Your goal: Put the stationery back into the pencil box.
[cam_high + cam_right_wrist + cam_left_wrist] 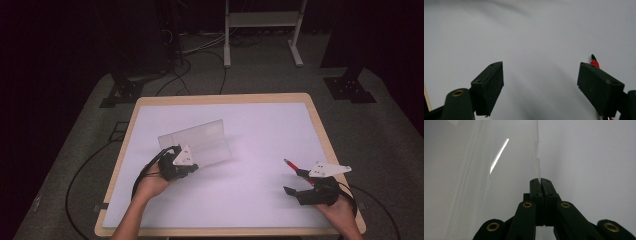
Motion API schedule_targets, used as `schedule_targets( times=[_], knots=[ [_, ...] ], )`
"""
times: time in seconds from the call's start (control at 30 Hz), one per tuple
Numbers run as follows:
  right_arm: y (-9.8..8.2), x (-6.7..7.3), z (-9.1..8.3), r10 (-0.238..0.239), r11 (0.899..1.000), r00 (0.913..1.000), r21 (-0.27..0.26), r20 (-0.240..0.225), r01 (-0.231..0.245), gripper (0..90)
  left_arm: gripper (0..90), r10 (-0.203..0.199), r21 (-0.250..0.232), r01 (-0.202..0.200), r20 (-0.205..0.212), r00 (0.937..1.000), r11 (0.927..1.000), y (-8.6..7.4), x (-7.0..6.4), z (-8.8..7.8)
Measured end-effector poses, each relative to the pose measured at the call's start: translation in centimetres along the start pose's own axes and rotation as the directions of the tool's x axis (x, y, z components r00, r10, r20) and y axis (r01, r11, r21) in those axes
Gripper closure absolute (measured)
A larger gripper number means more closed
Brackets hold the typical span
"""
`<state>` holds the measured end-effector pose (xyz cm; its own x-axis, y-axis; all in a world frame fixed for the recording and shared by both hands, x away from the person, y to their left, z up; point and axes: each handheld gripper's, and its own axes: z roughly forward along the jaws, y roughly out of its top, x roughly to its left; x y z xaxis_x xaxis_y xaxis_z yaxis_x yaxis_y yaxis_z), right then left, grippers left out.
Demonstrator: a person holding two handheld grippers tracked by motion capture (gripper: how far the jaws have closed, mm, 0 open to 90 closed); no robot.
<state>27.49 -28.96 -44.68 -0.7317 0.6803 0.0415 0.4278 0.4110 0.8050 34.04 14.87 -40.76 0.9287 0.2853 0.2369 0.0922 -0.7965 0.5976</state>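
A clear plastic folder [197, 142] lies partly raised on the white mat [260, 130], left of centre. My left gripper [193, 168] is shut on the folder's near edge. In the left gripper view the jaws meet at the tip [540, 181], with the thin clear edge of the folder [511, 170] pinched between them. My right gripper [295, 181] rests near the table's front right corner, its jaws wide apart with nothing between them [540, 75]. A red pen [292, 164] lies just beyond its right jaw, and its red end [594, 62] pokes up behind that jaw.
The mat covers a wooden table [220, 98] on grey carpet. Cables [200, 65] and dark stand bases [122, 92] lie on the floor behind it, with a white frame [262, 20] further back. Each gripper trails a black cable off the table's front.
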Motion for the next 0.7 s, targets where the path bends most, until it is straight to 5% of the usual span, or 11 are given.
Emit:
schedule_targets(
  times=[0.7],
  knots=[
    [-1.2, -0.8, -1.5, 0.02, 1.0, 0.9995, 0.007, 0.023, -0.02, 20.8, 89.4, 0.045, -0.011, -0.045, 0.054, 0.9975, 0.9989, 2.6, -1.1, 2.3]
  ],
)
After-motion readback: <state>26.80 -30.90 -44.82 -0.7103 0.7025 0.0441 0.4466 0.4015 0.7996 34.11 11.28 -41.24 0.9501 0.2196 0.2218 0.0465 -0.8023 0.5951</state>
